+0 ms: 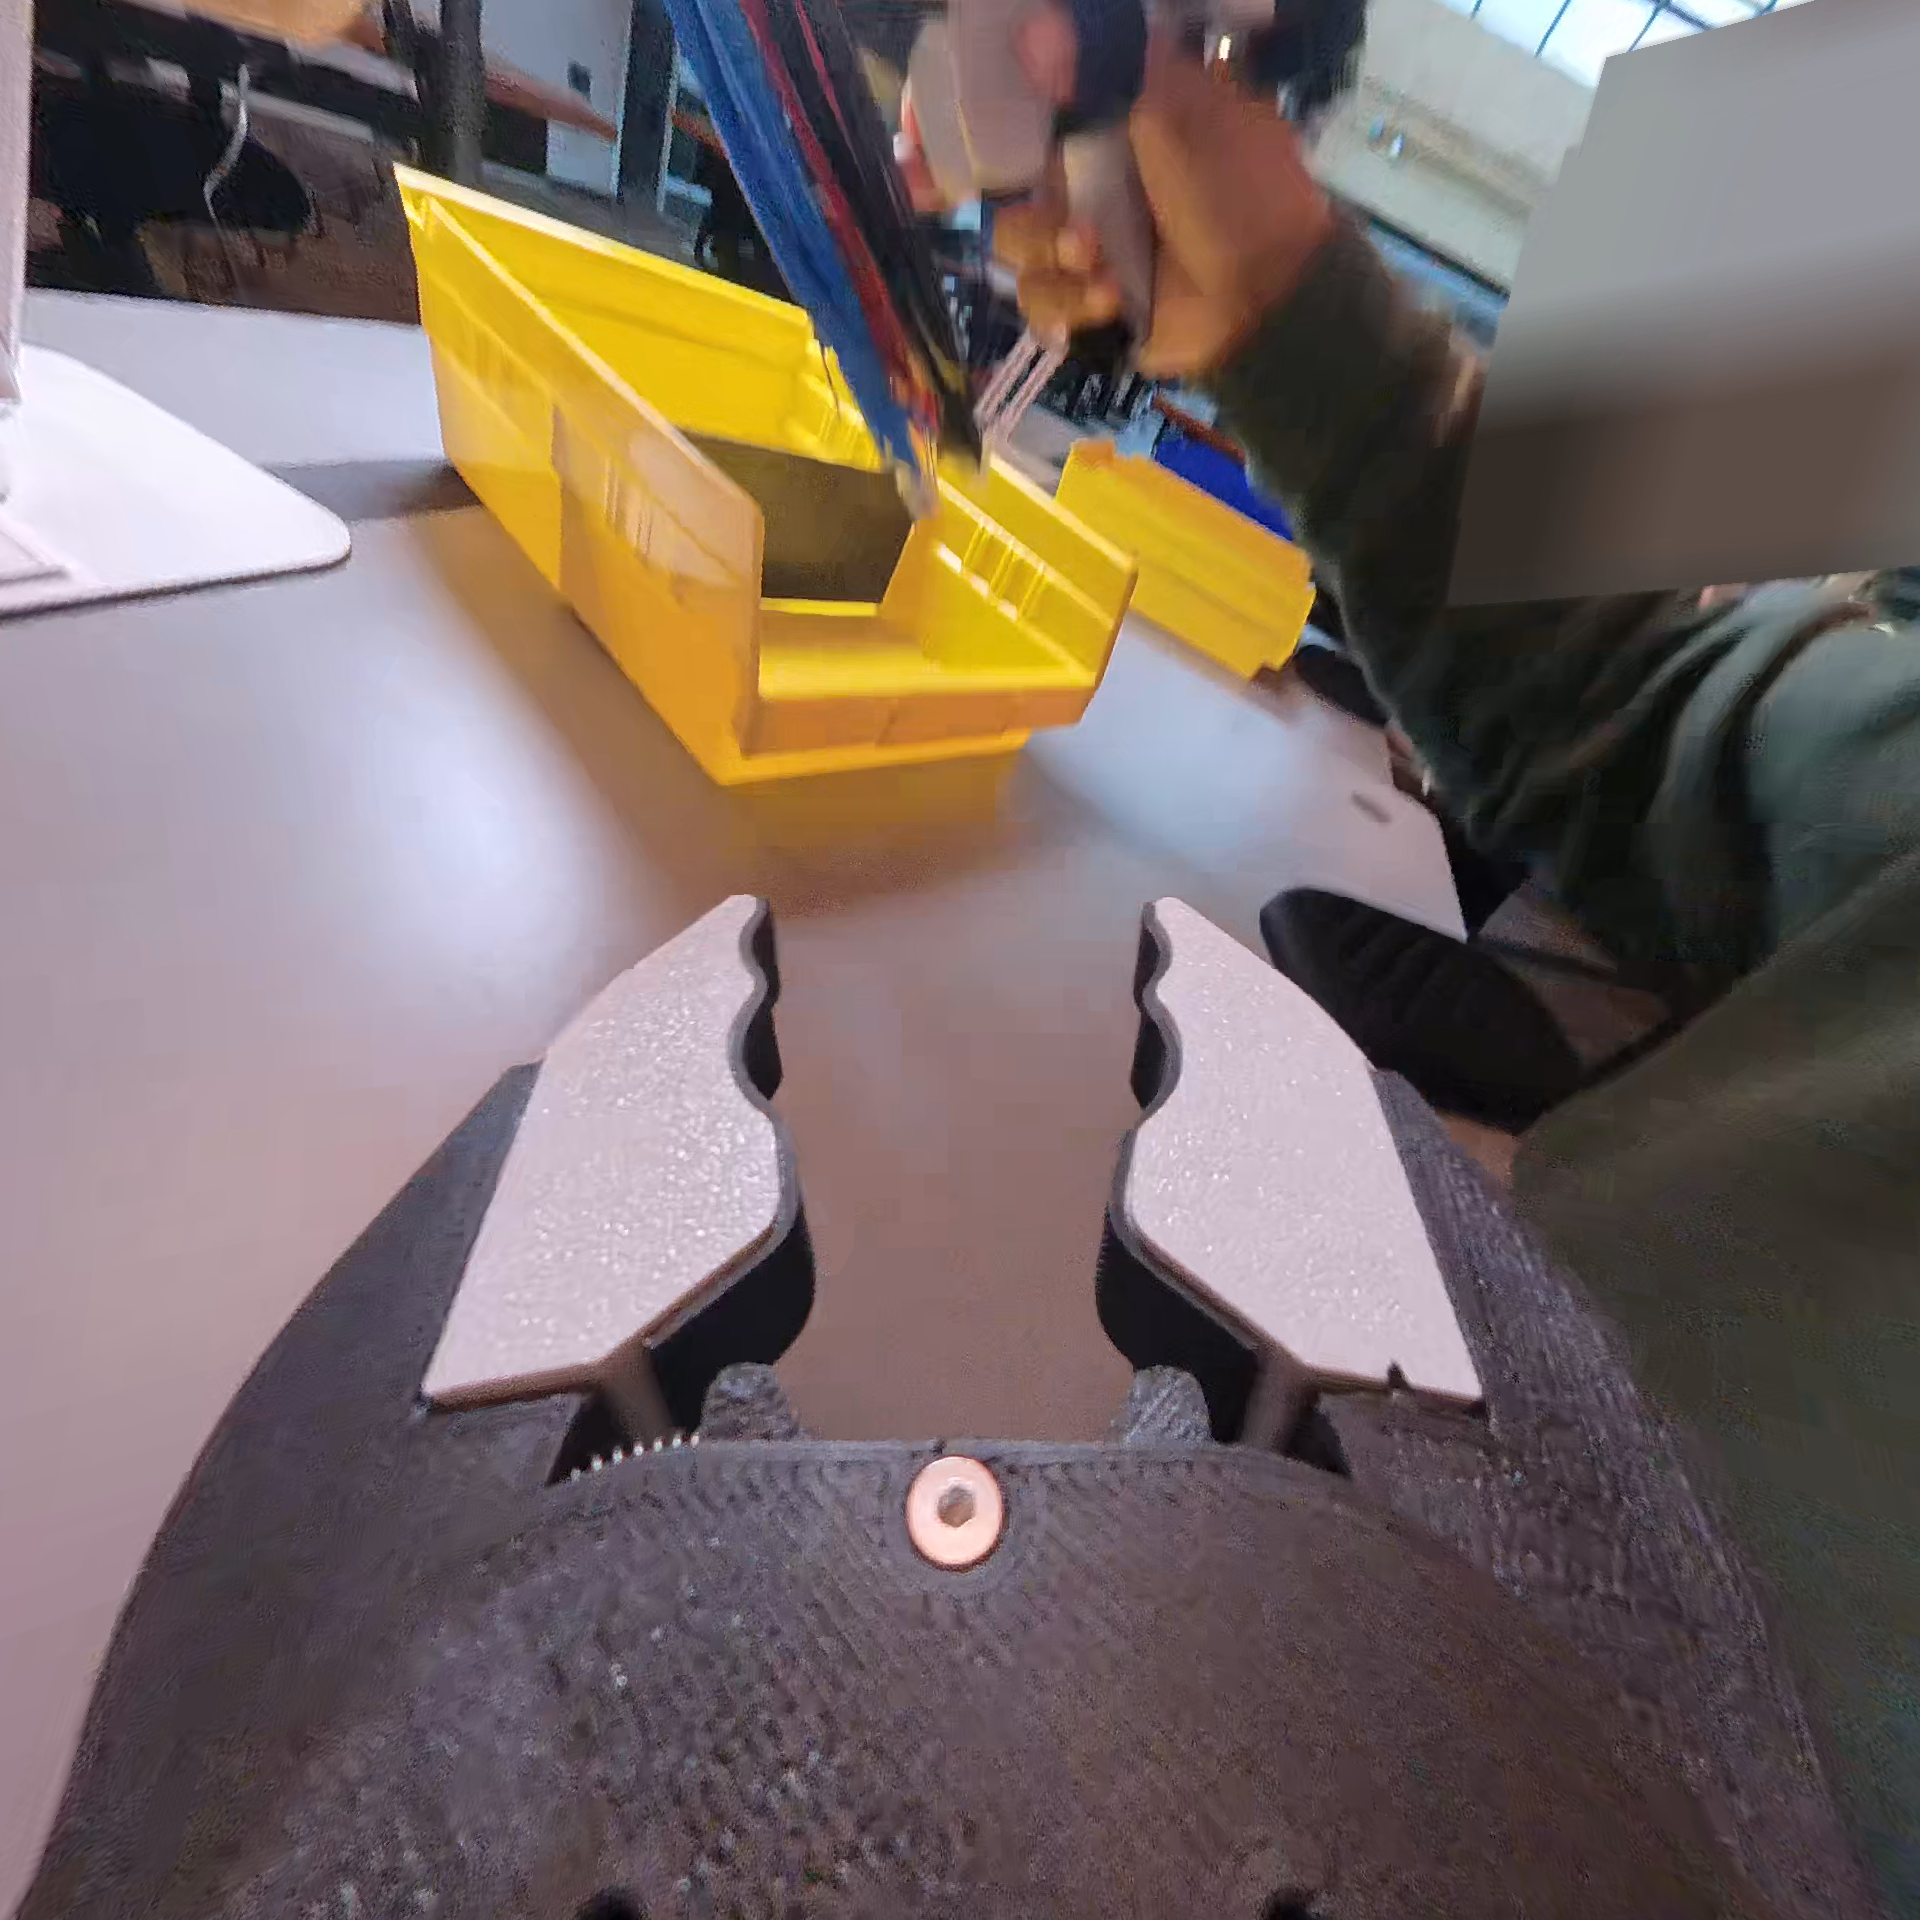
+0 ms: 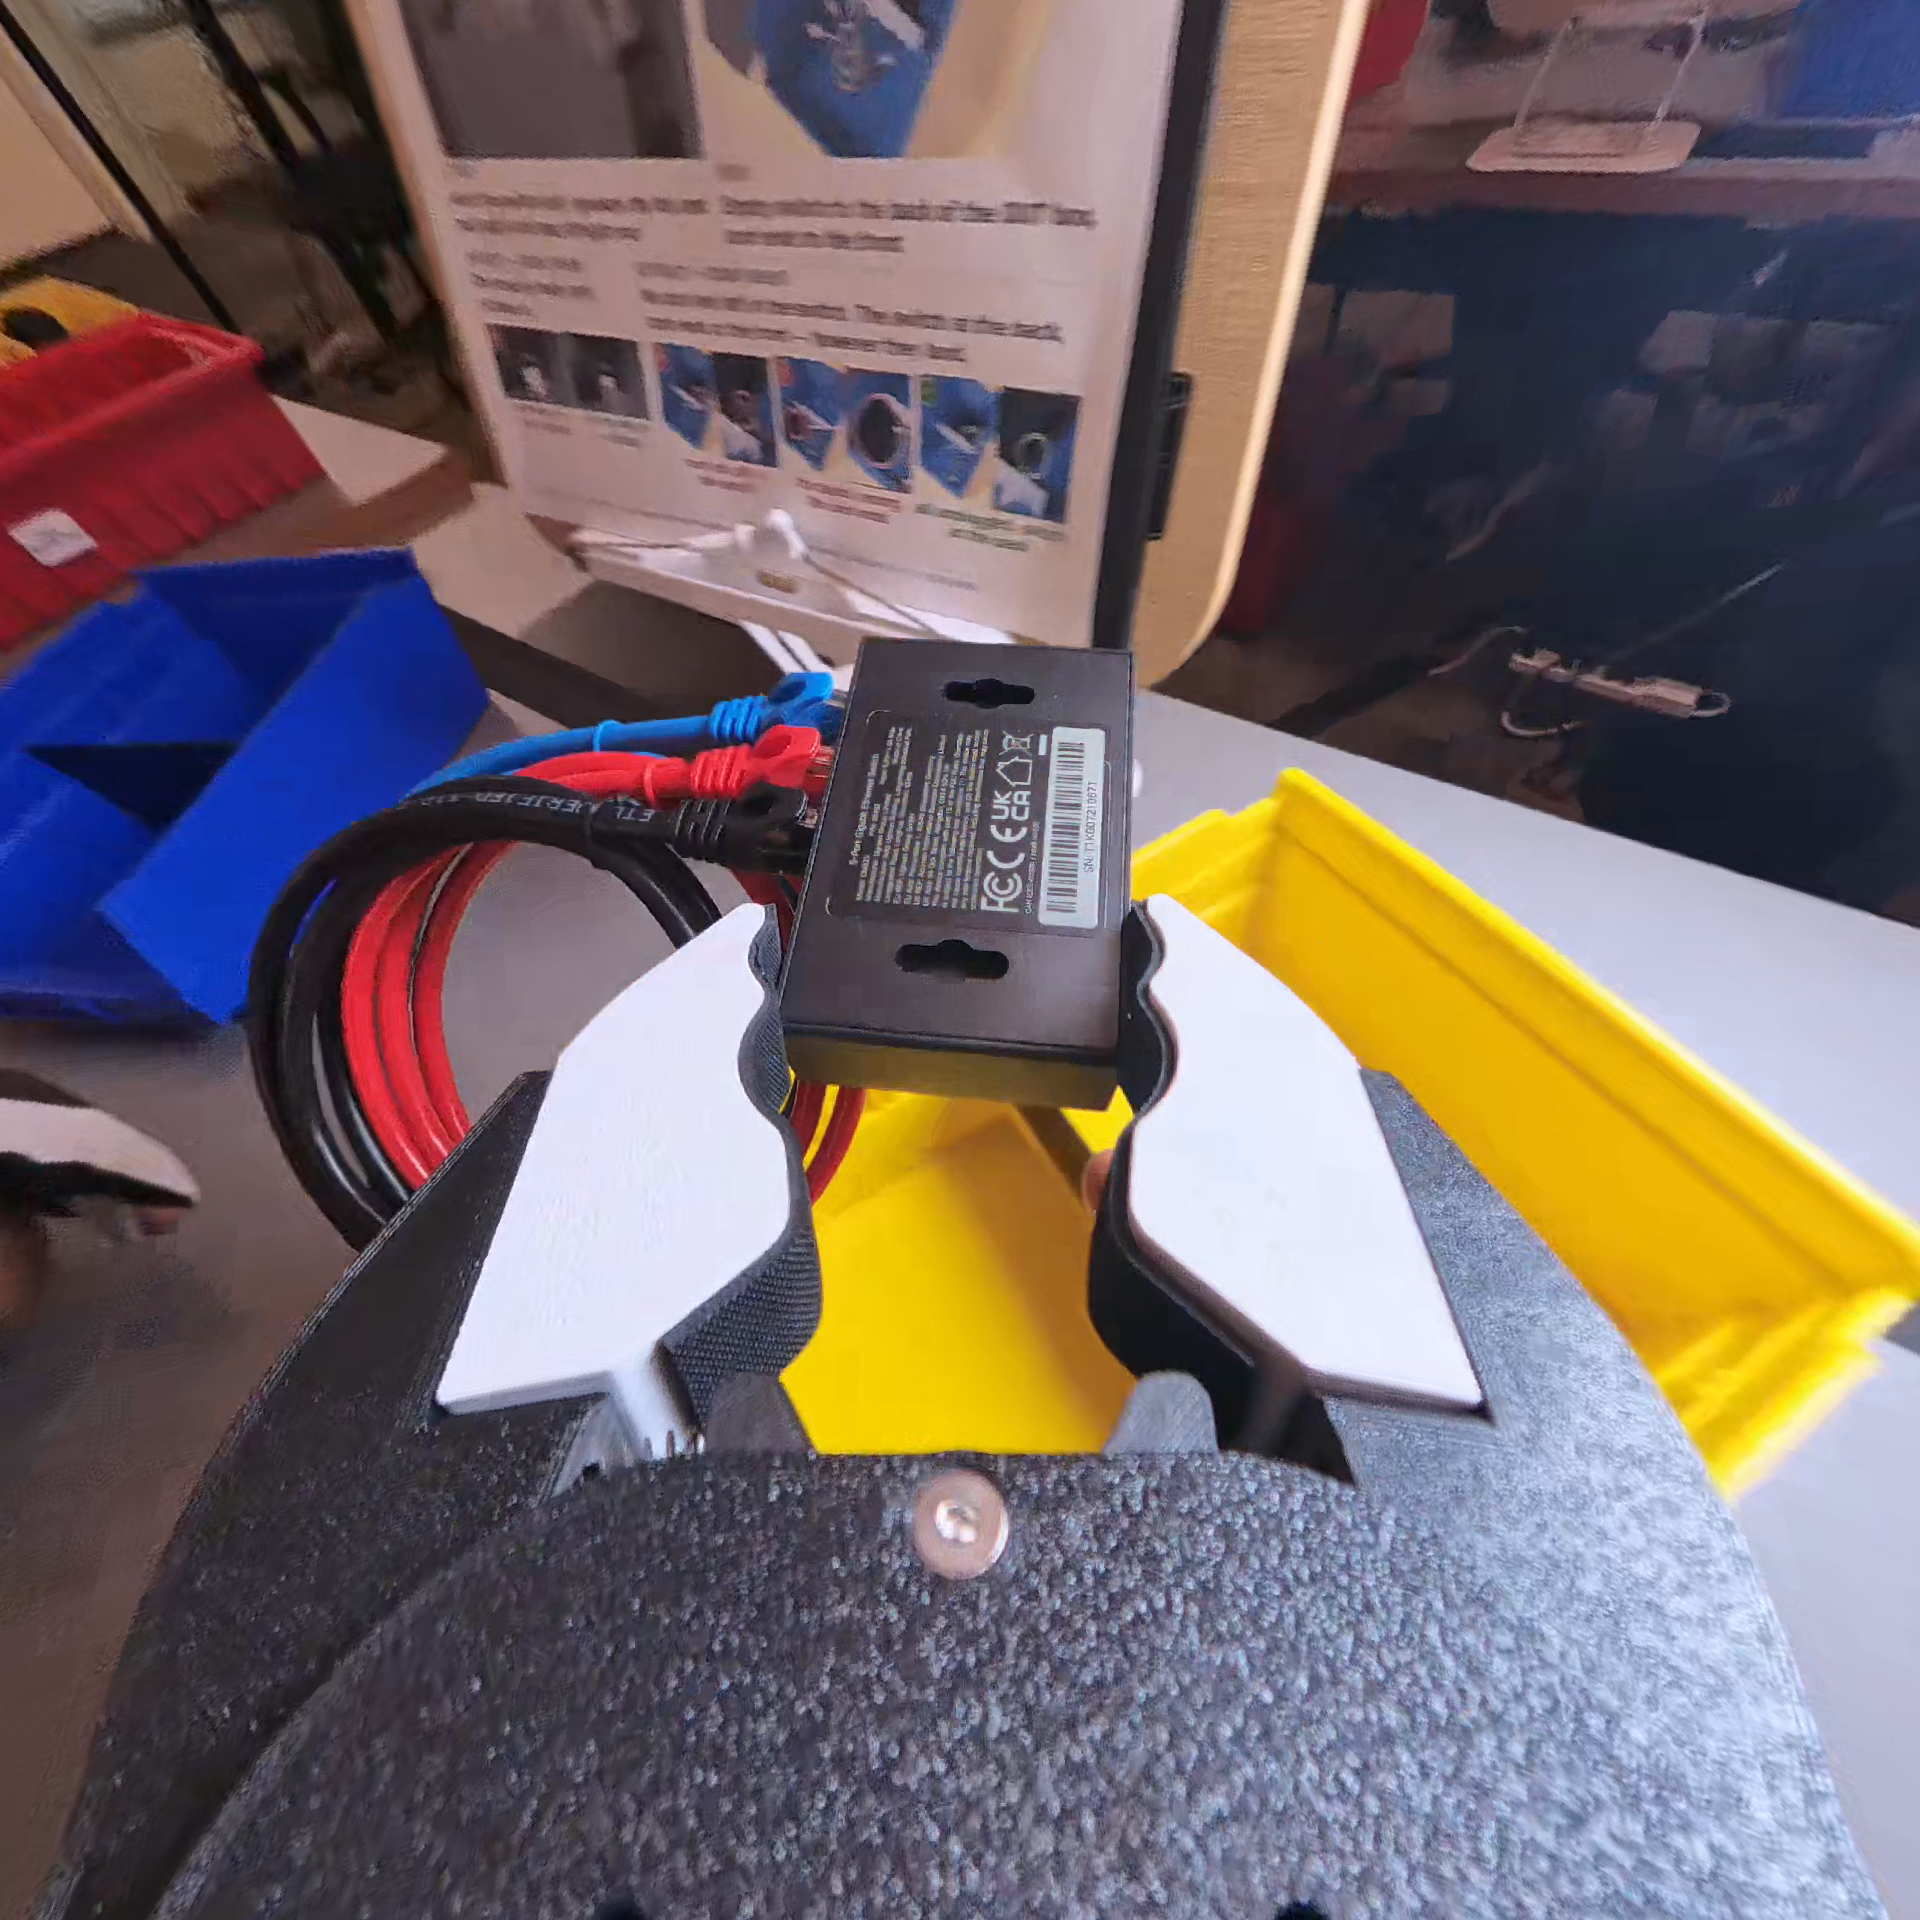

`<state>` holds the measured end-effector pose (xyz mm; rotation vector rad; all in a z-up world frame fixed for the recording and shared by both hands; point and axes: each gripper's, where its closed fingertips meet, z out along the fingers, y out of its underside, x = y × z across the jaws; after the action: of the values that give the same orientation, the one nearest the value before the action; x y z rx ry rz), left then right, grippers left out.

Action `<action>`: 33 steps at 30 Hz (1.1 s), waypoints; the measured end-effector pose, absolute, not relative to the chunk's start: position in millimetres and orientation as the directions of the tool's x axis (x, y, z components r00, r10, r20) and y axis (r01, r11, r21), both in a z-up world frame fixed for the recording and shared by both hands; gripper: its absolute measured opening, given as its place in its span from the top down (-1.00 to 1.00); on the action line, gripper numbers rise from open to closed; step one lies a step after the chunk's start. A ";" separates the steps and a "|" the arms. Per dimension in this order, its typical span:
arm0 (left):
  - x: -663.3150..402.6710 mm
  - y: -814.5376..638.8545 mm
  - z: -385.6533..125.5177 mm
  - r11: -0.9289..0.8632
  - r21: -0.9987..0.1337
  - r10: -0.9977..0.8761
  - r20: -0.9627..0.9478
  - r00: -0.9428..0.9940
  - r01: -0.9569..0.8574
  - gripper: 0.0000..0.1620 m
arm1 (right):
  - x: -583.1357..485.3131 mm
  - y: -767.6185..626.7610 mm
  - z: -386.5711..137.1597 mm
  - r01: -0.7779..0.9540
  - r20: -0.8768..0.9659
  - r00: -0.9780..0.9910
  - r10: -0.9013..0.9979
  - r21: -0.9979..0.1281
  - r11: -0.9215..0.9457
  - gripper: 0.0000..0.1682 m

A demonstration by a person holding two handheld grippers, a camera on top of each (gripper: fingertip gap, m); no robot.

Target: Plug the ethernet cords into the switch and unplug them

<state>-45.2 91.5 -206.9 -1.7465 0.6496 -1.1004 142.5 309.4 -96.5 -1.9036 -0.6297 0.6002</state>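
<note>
Right gripper (image 2: 951,987) clamps switch (image 2: 966,831), long axis pointing away, cords (image 2: 727,774) plugged on its left; left gripper (image 1: 956,997), wide open, is empty.

Black switch (image 2: 961,862), blue cord (image 2: 644,732), red cord (image 2: 727,774), black cord (image 2: 623,826), yellow bin (image 2: 1455,1039), blue bin (image 2: 260,748)

A yellow bin (image 1: 727,582) sits on the grey table (image 1: 260,831) at twelve o'clock in the left wrist view, a second yellow bin (image 1: 1184,551) behind it at one o'clock. At ten o'clock in the right wrist view lie a blue bin (image 2: 260,748) and a red bin (image 2: 125,457); an instruction board (image 2: 790,312) stands at twelve.
</note>
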 end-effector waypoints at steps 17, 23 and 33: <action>-45.3 82.6 -103.3 -0.111 -0.977 -0.958 0.057 0.282 -0.181 0.74 | 63.0 158.3 -92.2 0.701 0.653 0.392 0.648 -0.668 0.249 -0.14; -23.1 72.6 -102.7 0.047 -0.907 -0.988 -0.103 0.112 -0.419 0.76 | 4.3 109.3 -137.3 0.778 0.589 -0.041 0.807 -0.488 0.396 0.06; -54.5 137.6 -64.7 0.109 -0.947 -0.837 -0.251 0.486 -0.301 0.44 | 38.7 184.2 -109.6 0.520 0.101 0.323 0.941 -0.850 -0.088 0.54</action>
<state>-54.5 137.6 -64.7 -1.4607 1.0545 -0.5281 38.7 184.2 -109.6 -1.7376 -1.3164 0.6213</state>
